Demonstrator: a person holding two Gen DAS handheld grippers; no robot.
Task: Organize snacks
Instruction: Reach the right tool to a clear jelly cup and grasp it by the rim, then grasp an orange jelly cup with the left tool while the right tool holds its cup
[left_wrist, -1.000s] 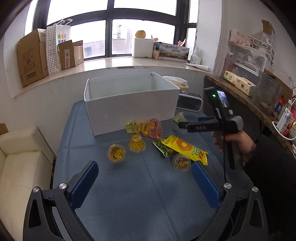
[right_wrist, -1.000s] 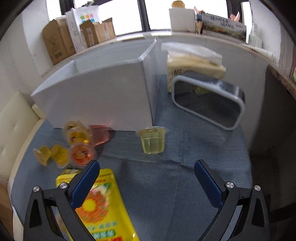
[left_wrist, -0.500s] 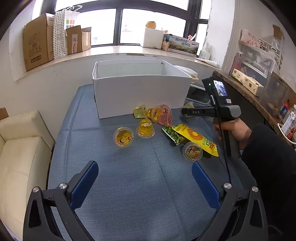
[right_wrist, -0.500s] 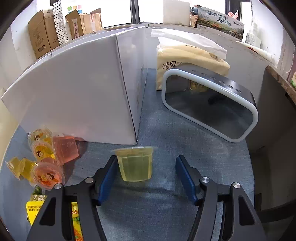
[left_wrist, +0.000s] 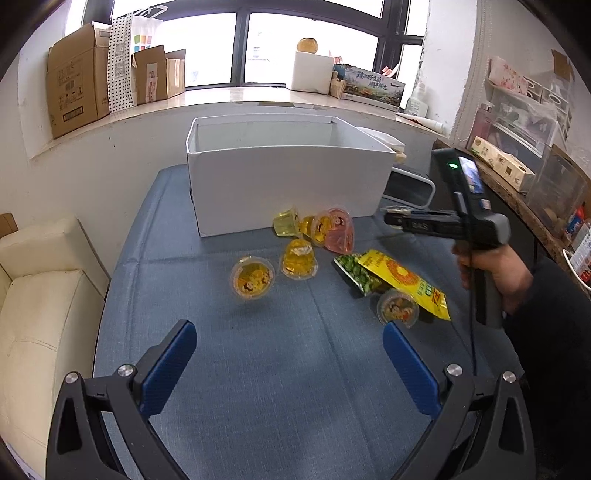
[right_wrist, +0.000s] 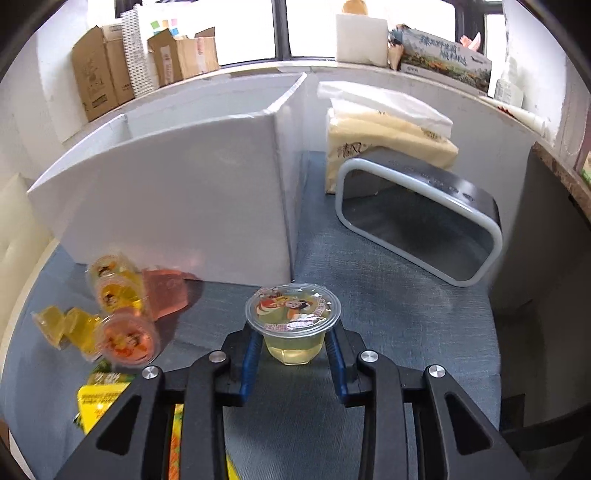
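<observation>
My right gripper (right_wrist: 293, 334) is closing its jaws around a pale yellow jelly cup (right_wrist: 293, 314), and the blue pads touch both sides under its rim. The cup is just off the near corner of the white box (right_wrist: 177, 206). The left wrist view shows the same gripper (left_wrist: 397, 218) beside the box (left_wrist: 288, 184), held by a person's hand (left_wrist: 491, 269). My left gripper (left_wrist: 288, 332) hangs open over the blue cloth with nothing between its fingers. Ahead of it lie several jelly cups (left_wrist: 252, 277), a pink one (left_wrist: 340, 232), a yellow snack bag (left_wrist: 406, 280) and a green packet (left_wrist: 358, 273).
A grey-framed dark device (right_wrist: 421, 221) leans against a tissue pack (right_wrist: 388, 136) right of the box. A cream sofa (left_wrist: 37, 295) borders the table on the left. A cluttered shelf (left_wrist: 517, 173) runs along the right. Cardboard boxes (left_wrist: 74, 77) stand on the windowsill.
The right gripper moved forward to the pale yellow cup and its jaws narrowed from wide apart until they touch it. The left gripper sank a little and stayed open.
</observation>
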